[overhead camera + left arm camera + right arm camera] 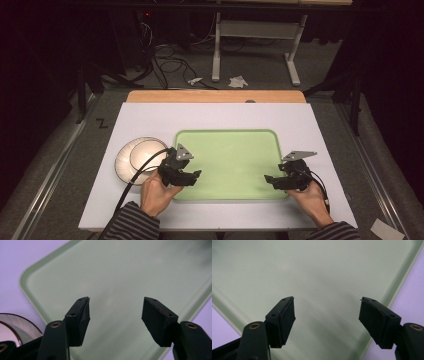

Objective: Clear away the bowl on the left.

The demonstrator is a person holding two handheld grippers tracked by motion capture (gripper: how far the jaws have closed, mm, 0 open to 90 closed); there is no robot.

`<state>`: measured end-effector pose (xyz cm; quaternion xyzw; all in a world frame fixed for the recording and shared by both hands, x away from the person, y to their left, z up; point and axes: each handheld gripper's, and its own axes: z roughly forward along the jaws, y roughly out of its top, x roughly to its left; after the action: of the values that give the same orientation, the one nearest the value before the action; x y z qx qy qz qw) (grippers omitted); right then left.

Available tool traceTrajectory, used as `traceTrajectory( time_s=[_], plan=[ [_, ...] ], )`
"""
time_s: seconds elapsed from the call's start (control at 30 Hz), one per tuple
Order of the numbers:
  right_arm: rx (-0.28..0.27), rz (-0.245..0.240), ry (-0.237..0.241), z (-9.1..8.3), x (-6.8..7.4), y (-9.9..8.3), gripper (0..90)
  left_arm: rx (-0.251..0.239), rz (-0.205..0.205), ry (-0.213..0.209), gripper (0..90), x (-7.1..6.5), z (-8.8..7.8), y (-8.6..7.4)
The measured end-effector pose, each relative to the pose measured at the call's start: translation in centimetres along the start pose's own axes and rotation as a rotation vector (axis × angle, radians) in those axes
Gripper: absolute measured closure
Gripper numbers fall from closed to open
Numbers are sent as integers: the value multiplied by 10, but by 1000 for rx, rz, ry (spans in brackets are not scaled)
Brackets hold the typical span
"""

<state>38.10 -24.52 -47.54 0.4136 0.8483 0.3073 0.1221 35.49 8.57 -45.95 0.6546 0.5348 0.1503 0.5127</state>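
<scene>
Left gripper view: tray [120,277] ran off top & right edges, far corner blurred; bowl [17,325] cut by left edge, partly behind gripper body. Right gripper view: tray [317,272] cropped at top & left. High view: cable [142,167] crossed bowl [135,152]; floor scraps [238,81] too small to ID.

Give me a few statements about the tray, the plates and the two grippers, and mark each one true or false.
1. The green tray has nothing on it. True.
2. The plates sit on the tray. False: they sit on the table, left of it.
3. The left gripper holds a plate. False: its jaws are open with nothing between them.
4. The right gripper is open above the tray. True.
</scene>
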Motion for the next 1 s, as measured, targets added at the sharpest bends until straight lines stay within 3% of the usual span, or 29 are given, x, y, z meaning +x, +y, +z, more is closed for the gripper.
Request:
traceTrajectory(
  time_s=[0.23, 0.4, 0.5, 0.83, 1.0],
  plan=[
    [9, 2, 4, 0, -1, 0, 306, -5, 3, 8, 397, 3, 0, 2],
    [11, 2, -3, 0, -1, 0, 315, -51, 17, 6, 411, 2, -3, 3],
    [12, 0, -4, 0, -1, 0, 316, -82, -3, -6, 422, 4, -7, 7],
    [24, 1, 0, 1, 0, 0, 319, -130, -23, 23, 410, 6, -11, 13],
    [32, -12, 7, 3, -1, 0, 318, -132, -32, 73, 410, 16, -12, 18]
  ],
)
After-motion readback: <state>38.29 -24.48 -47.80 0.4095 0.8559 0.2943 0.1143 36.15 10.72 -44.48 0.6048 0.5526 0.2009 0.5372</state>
